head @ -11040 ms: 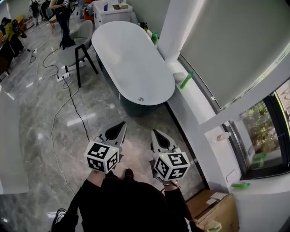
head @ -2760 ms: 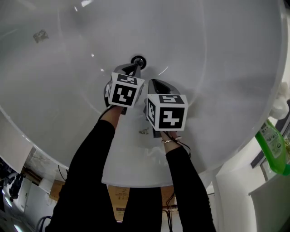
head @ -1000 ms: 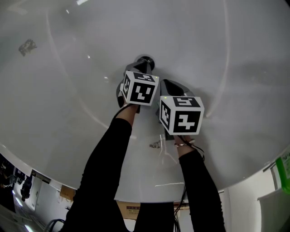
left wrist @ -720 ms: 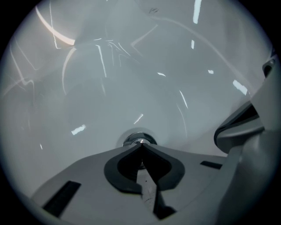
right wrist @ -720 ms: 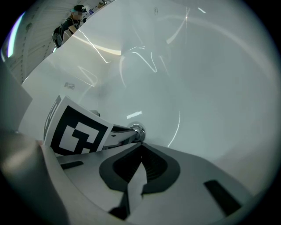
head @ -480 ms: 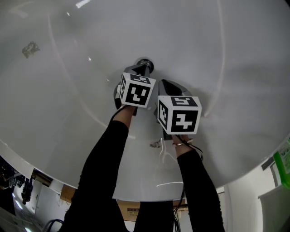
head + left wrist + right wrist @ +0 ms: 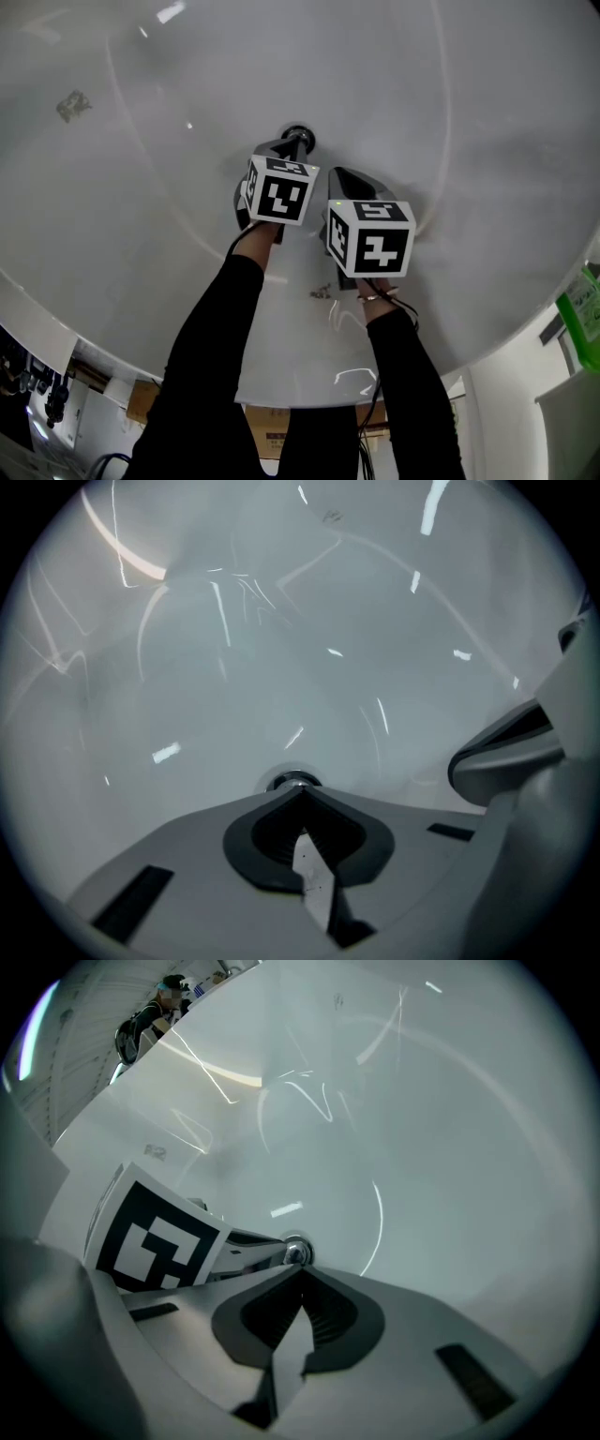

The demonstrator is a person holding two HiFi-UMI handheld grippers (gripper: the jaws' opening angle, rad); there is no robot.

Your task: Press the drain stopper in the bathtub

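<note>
The chrome drain stopper (image 7: pixel 298 139) sits at the bottom of the white bathtub (image 7: pixel 141 112). My left gripper (image 7: pixel 293 148) is shut, its tip right at the stopper's near edge, seemingly touching it. In the left gripper view the stopper (image 7: pixel 292 781) shows just past the closed tips of the left gripper (image 7: pixel 298 789). My right gripper (image 7: pixel 337 172) is shut on nothing, hanging beside the left one, a little right of and short of the drain. The right gripper view shows the stopper (image 7: pixel 296 1252) ahead of the right gripper (image 7: pixel 302 1271), with the left gripper's marker cube (image 7: pixel 155 1238) alongside.
The tub's curved rim (image 7: pixel 56 309) runs along the lower left. A green bottle (image 7: pixel 583 314) stands on a ledge at the far right. A cardboard box (image 7: pixel 281 441) lies on the floor below the rim. People (image 7: pixel 169 997) stand far off beyond the tub.
Eleven seconds ago both grippers were over the floor, away from the tub; now they reach into it at the drain. Over the last second they have barely shifted.
</note>
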